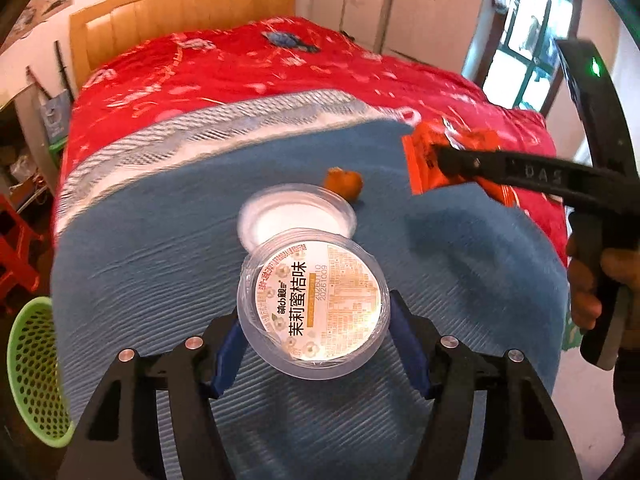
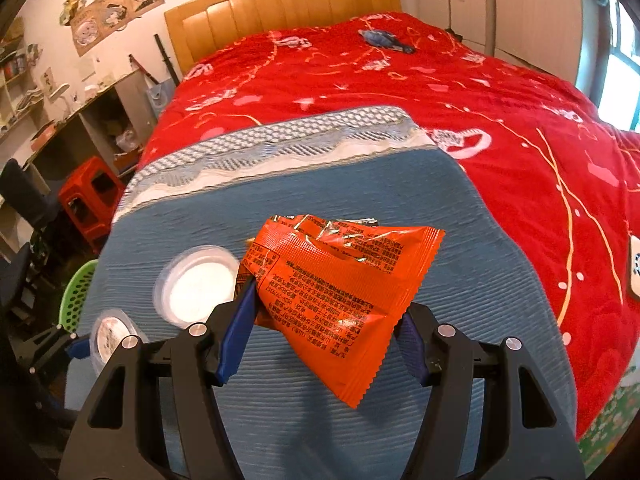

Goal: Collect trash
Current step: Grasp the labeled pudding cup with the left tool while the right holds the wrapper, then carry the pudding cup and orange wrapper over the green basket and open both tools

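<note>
Left jaws clamped on clear round labelled cup (image 1: 314, 306), right jaws clamped on crinkled orange wrapper (image 2: 340, 300)

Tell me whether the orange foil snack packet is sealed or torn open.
Torn open: the orange foil snack packet shows a ragged top edge with silver lining exposed. Contents cannot be seen.

Both grippers are pitched steeply downward, side by side. The left gripper (image 1: 314, 334) has its blue-padded jaws pressed against the two sides of a round clear cup (image 1: 313, 306), holding it off the bed. The right gripper (image 2: 326, 334) has its jaws clamped on an orange wrapper (image 2: 340, 296), which hangs crumpled between the pads. In the left wrist view, a hand (image 1: 588, 292) wraps the right gripper's handle, fingers curled round it.
</note>
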The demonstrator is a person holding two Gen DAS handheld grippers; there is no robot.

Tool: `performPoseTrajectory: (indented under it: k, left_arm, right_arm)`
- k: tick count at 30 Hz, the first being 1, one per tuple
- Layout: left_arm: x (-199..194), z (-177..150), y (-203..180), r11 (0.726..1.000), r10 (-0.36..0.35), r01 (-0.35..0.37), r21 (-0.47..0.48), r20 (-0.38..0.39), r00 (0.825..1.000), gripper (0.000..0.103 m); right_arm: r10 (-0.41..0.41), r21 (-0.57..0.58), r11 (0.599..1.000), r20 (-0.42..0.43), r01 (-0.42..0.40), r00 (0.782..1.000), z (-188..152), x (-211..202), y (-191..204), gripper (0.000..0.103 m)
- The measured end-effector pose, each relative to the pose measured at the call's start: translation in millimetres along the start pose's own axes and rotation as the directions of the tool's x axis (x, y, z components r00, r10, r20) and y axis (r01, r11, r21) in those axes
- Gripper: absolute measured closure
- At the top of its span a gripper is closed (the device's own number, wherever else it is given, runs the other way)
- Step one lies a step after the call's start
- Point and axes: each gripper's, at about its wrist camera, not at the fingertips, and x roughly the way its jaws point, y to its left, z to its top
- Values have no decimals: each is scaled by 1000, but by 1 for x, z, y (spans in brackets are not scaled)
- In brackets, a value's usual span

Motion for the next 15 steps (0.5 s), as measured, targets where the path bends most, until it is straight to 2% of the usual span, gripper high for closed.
performPoseTrajectory:
  k: [8,15]
  left_arm:
    - [-55,-8,60,989,120,-113,-96,80,989,40]
    - [-92,-32,137,946,237,-212,-246,79,968,40]
  right_arm:
    - [102,-60,993,0,-102,995,3,-6,62,40]
    - [186,-142,971,-45,-190,982,2,9,132,40]
